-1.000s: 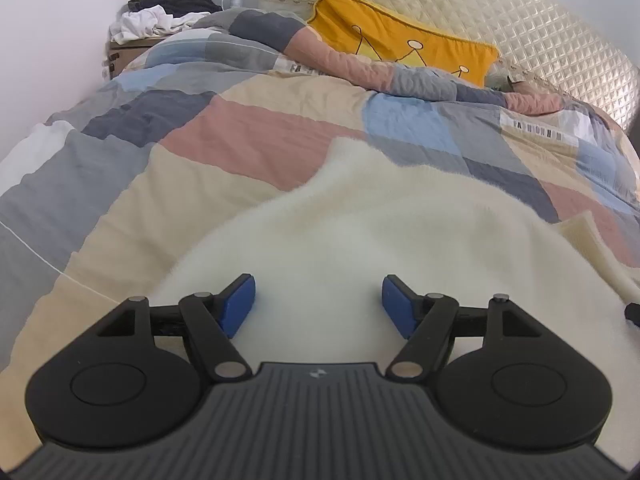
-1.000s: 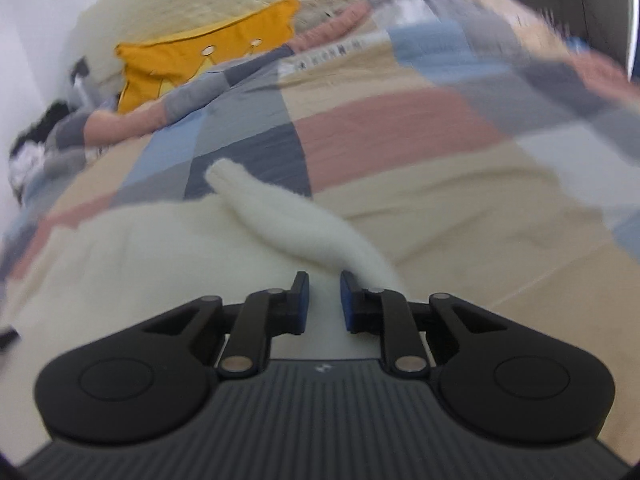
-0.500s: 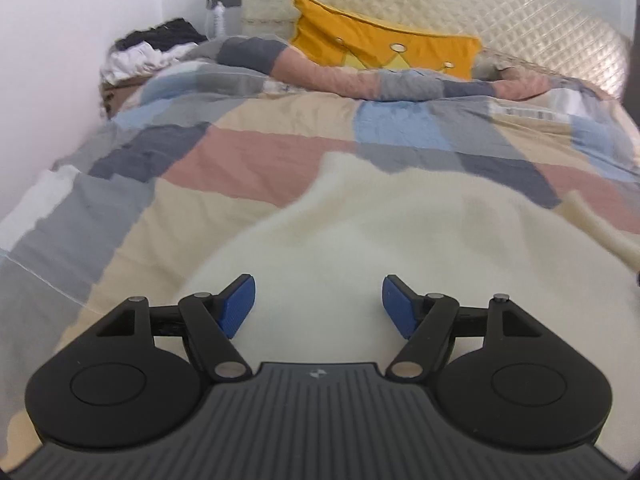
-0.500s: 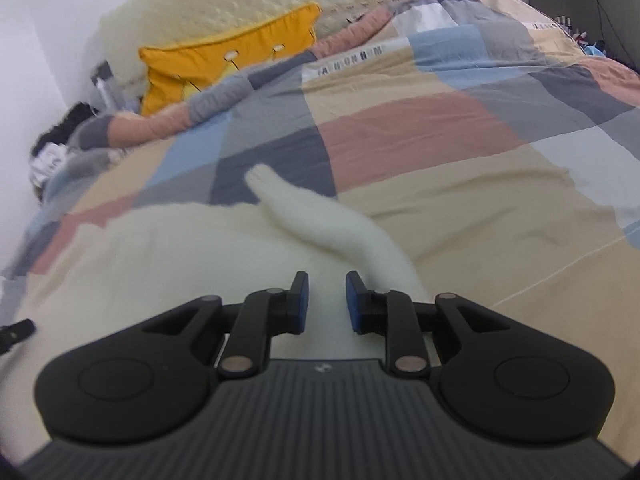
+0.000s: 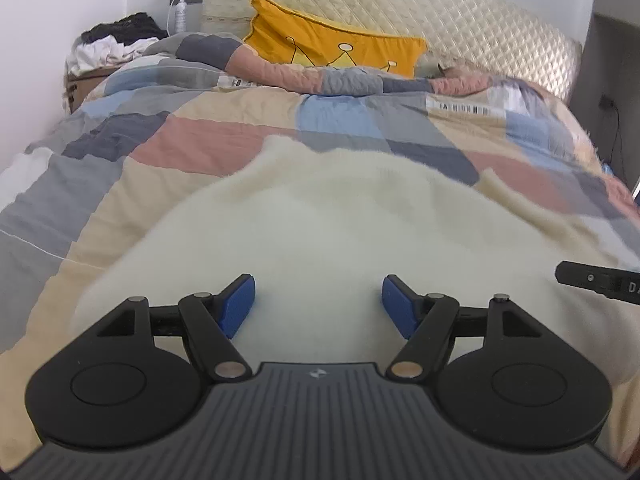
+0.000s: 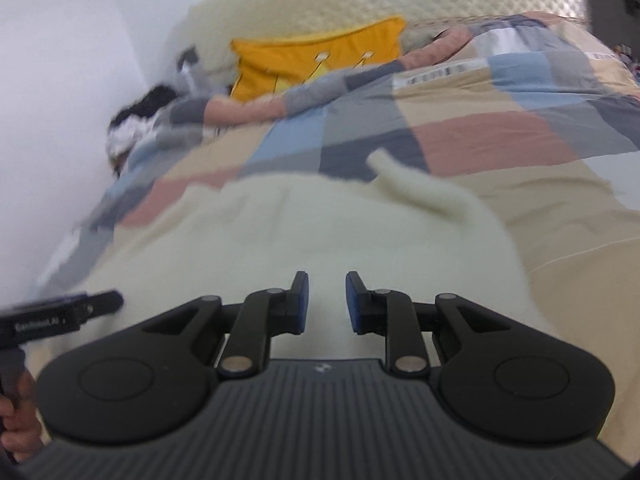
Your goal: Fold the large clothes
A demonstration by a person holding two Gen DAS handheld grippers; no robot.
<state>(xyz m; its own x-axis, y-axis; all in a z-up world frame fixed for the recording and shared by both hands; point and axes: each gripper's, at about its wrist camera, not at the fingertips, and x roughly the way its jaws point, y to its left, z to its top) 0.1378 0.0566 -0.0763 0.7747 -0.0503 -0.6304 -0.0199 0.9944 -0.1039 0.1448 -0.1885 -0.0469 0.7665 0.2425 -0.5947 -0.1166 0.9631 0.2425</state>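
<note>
Cream fluffy garment (image 5: 320,232) lies spread on the bed, on top of the patchwork duvet (image 5: 224,148), and both grippers are over its near part. The left gripper (image 5: 319,306) has its blue pads wide apart, with only the soft fabric visible in the gap and nothing pinched. The right gripper (image 6: 327,302) has its pads apart by a narrow gap; they press on nothing, and the garment is seen under them. In the right wrist view, which is blurred, one sleeve (image 6: 416,188) of the garment points away toward the head of the bed and rests on the duvet. Farther away a yellow cushion (image 5: 332,48) with crown drawings leans on the quilted headboard (image 5: 460,20). In the corner by the wall is a pile of clothes (image 5: 116,40).
</note>
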